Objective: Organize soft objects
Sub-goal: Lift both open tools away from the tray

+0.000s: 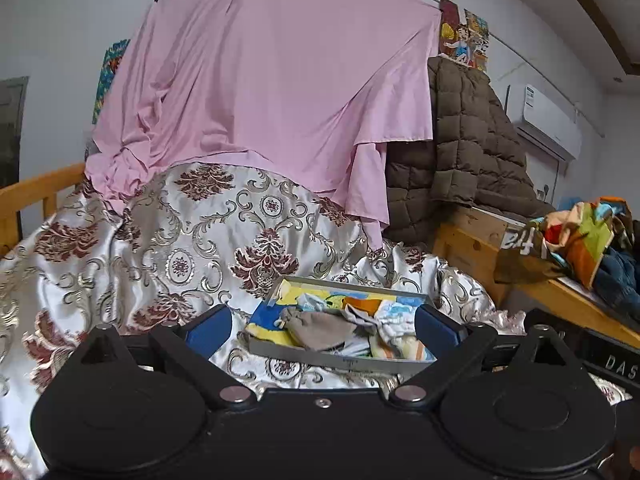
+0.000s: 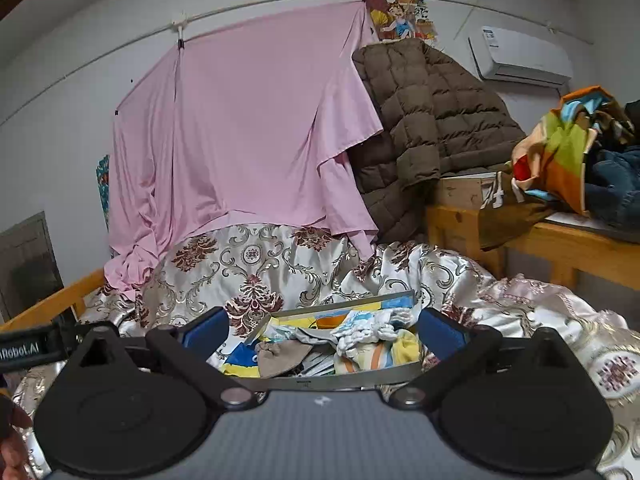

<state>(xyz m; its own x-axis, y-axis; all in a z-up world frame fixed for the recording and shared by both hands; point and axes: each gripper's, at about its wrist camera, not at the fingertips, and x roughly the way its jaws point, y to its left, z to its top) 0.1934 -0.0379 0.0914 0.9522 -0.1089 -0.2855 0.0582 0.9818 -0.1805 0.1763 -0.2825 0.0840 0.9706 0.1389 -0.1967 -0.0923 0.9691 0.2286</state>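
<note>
Left wrist view: left hand-held gripper (image 1: 323,326) spread wide, empty, aimed at grey pouch (image 1: 320,329) in metal tray (image 1: 344,360) on bed's brocade quilt (image 1: 180,248). Right hand-held gripper (image 2: 323,330) likewise apart, hovering over socks (image 2: 372,334), likely choosing first pick.

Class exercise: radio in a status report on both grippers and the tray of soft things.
Left gripper open, empty. Right gripper open, empty. Grey pouch and socks heaped in tray on bedspread. Nothing blocking.
</note>
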